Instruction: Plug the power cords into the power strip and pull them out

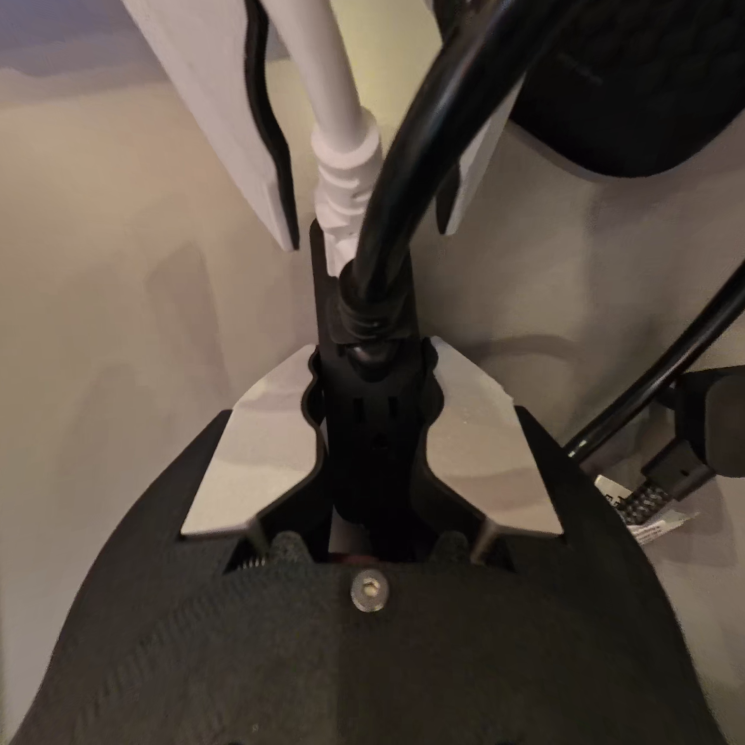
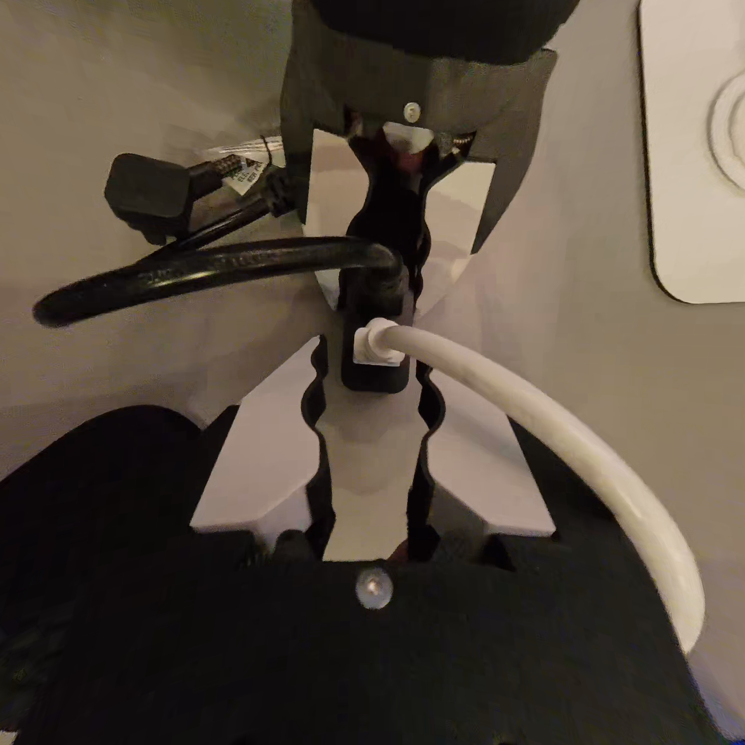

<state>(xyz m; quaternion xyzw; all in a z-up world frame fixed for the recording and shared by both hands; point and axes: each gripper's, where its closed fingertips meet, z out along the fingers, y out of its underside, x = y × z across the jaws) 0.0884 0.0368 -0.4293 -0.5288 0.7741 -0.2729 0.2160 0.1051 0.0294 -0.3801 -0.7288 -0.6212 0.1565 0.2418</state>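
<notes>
The black power strip (image 1: 373, 439) is being pinched by the left gripper (image 1: 373, 407); its long axis is running straight ahead toward the spread right gripper (image 2: 369, 387), where the white plug (image 2: 373, 342) is being straddled, seated beside the black plug (image 2: 383, 282)

The power strip (image 2: 373, 322) is black, carrying one black cord (image 2: 209, 270) and one white cord (image 2: 524, 411). Both grippers have white fingers (image 2: 258, 463) with black wavy-edged pads, over a pale grey desk (image 2: 121, 80). A black-and-white braided cable (image 1: 641, 502) bears a white label.
</notes>
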